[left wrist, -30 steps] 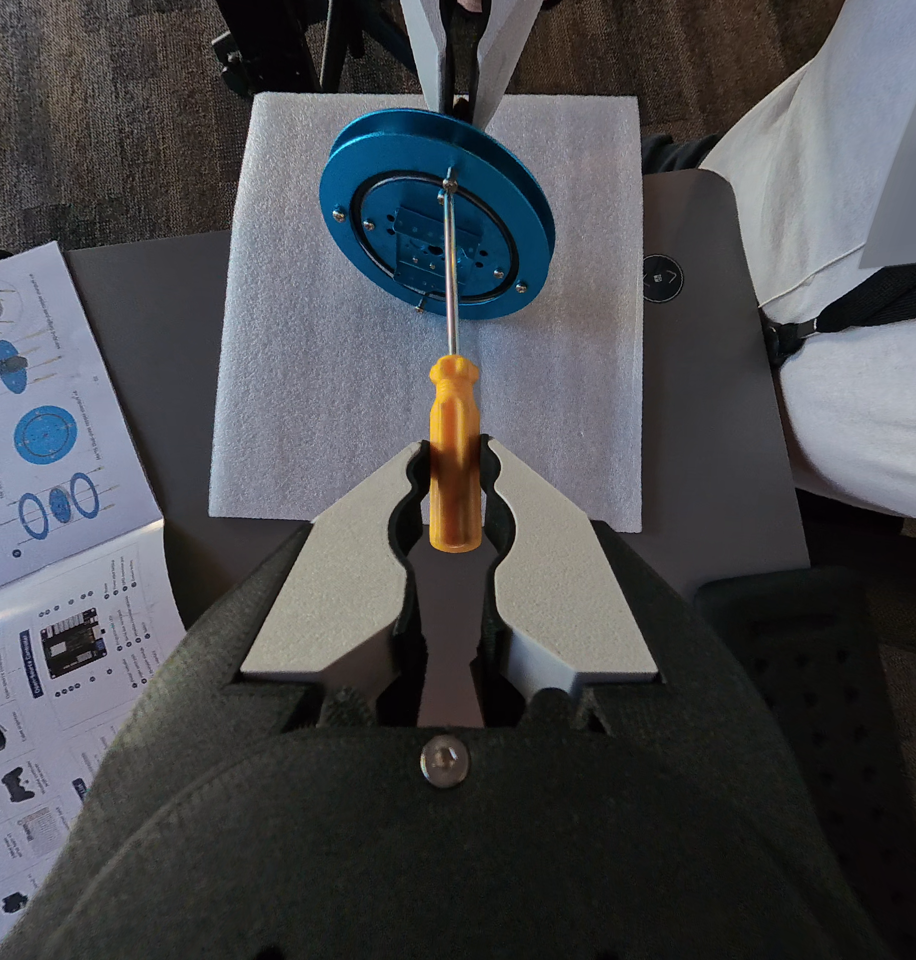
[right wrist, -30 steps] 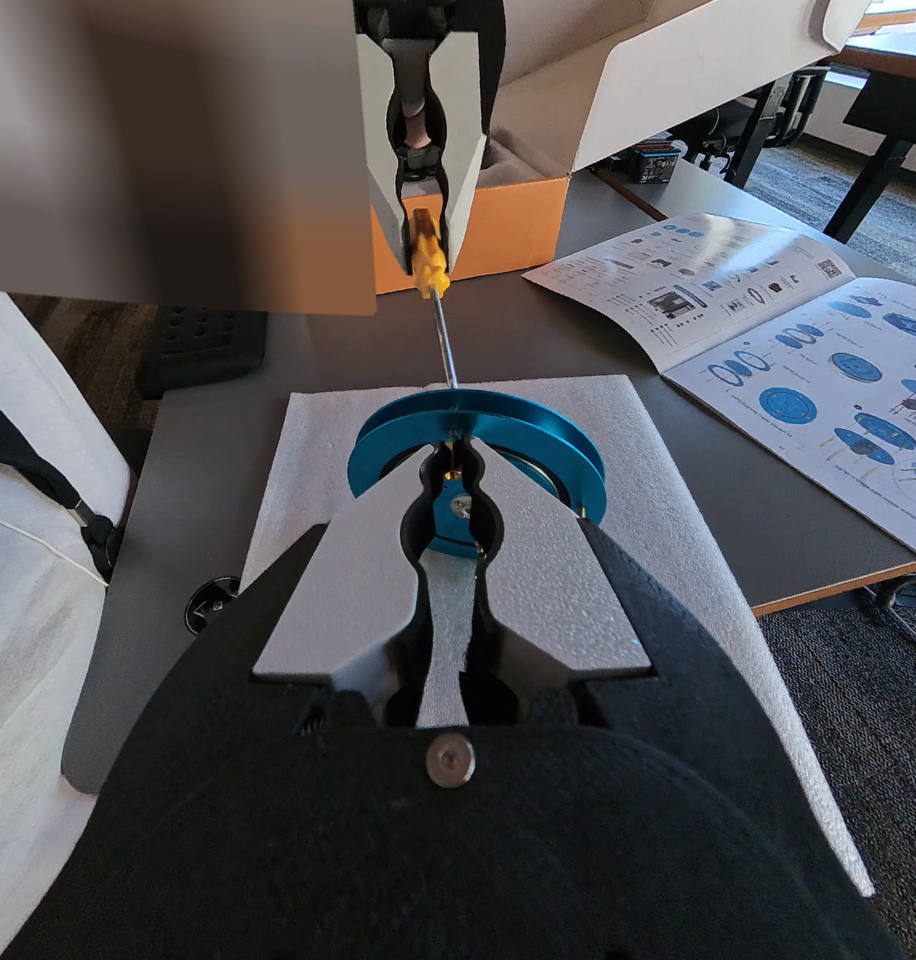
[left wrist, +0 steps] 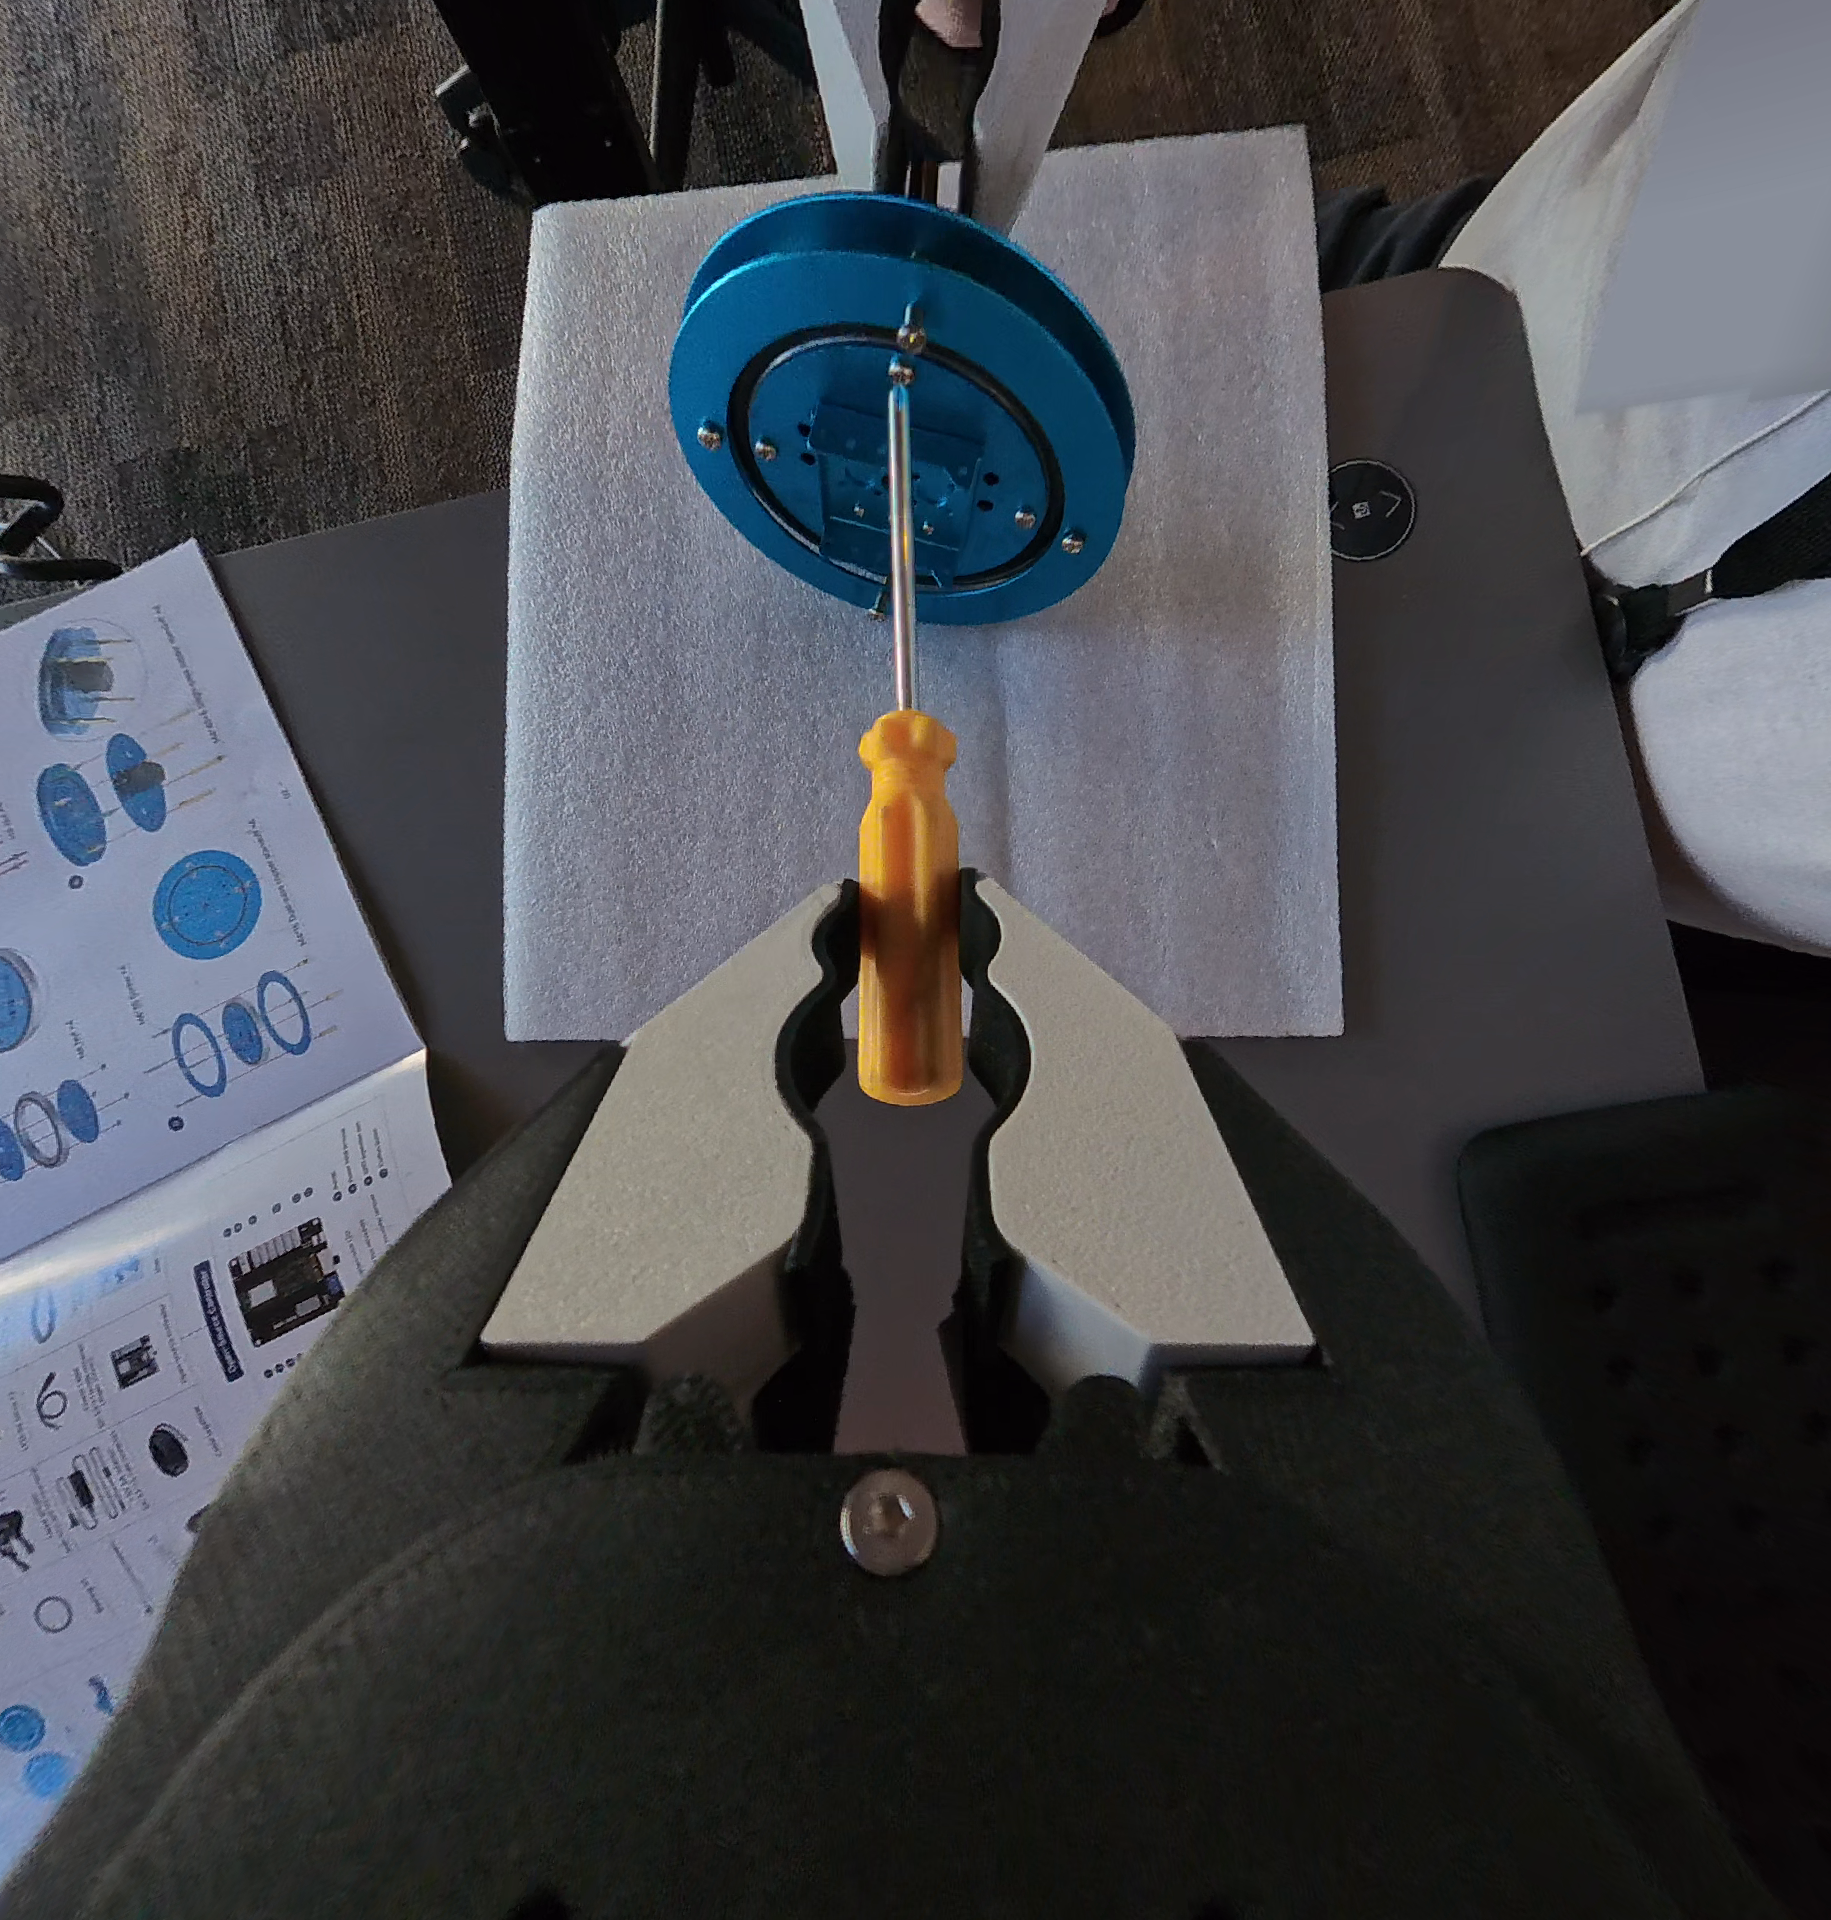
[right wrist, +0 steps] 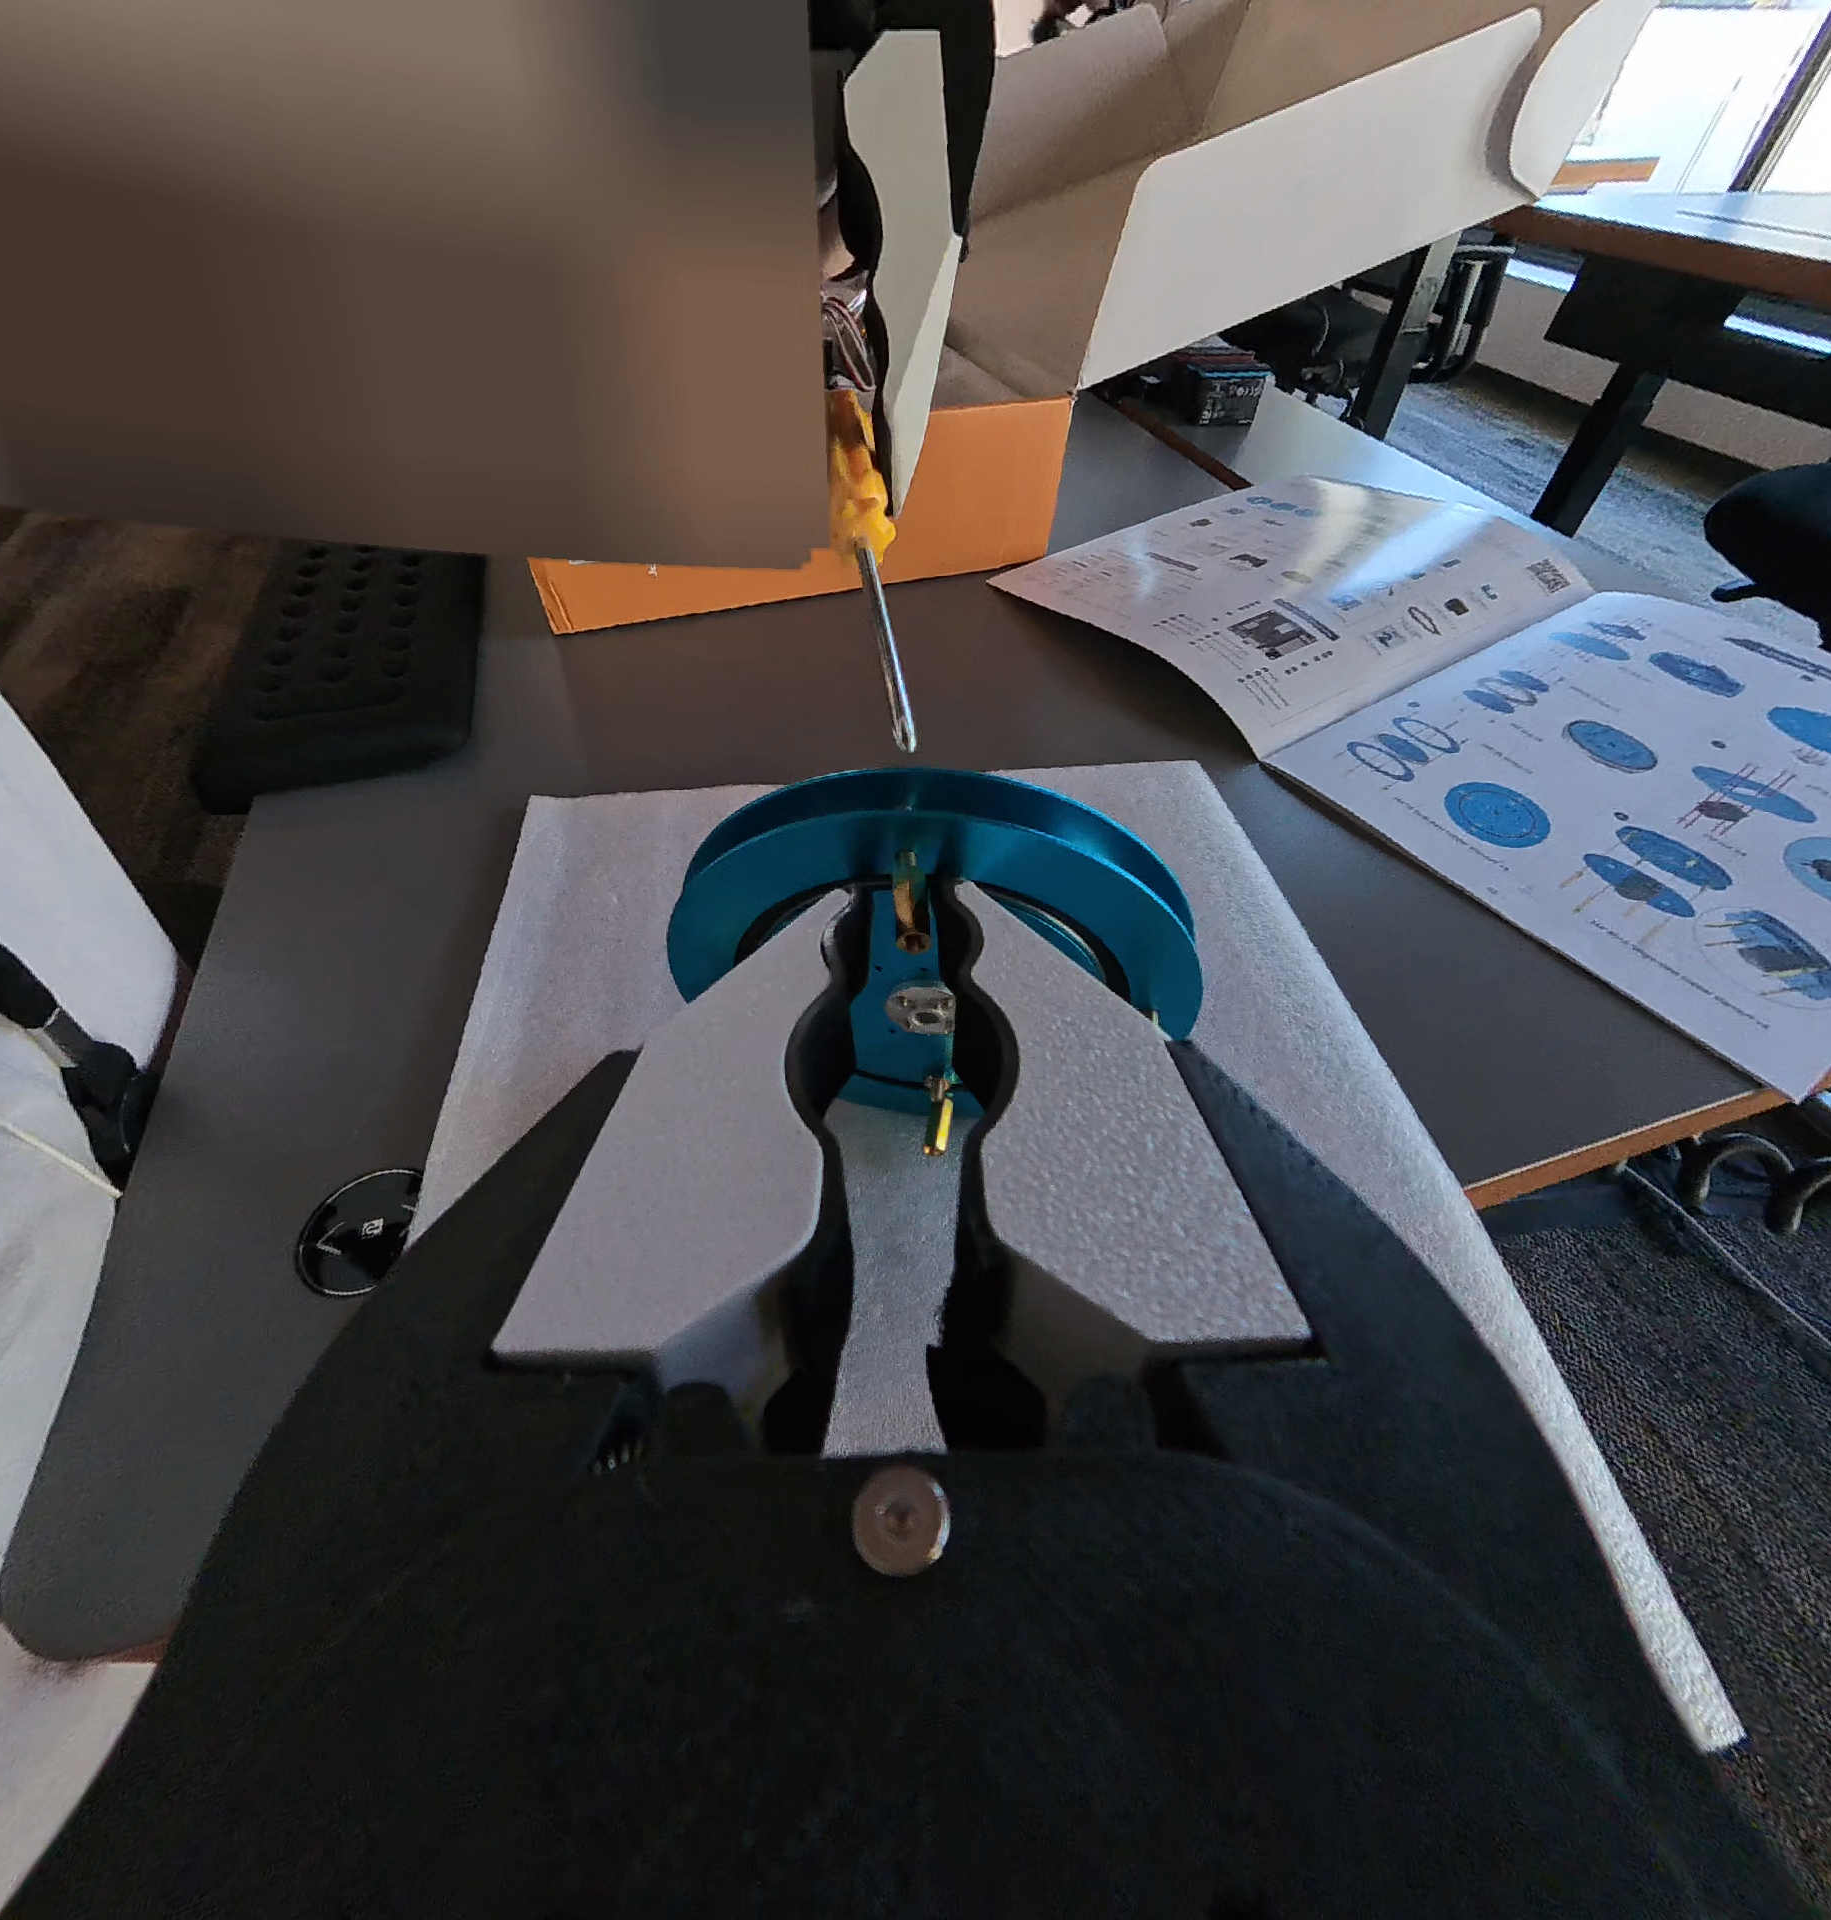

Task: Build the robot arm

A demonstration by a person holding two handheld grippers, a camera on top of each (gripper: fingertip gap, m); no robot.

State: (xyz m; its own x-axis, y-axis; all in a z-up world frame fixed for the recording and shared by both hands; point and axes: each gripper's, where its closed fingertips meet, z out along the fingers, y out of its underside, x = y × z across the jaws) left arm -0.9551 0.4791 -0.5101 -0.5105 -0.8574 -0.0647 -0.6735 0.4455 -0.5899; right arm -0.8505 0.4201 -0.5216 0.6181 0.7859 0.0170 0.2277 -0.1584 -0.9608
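Left gripper clamps the orange screwdriver, right gripper pinches the tilted blue wheel at 12 o'clock; the tip could skid off that tiny screw.

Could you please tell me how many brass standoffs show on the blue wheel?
2. One standoff sits under the wheel's top rim, between the right tongs' tips; the other at its lower edge, above the foam. More may hide behind the tongs.

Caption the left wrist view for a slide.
Left gripper holds orange screwdriver over blue disc assembly on white foam sheet.
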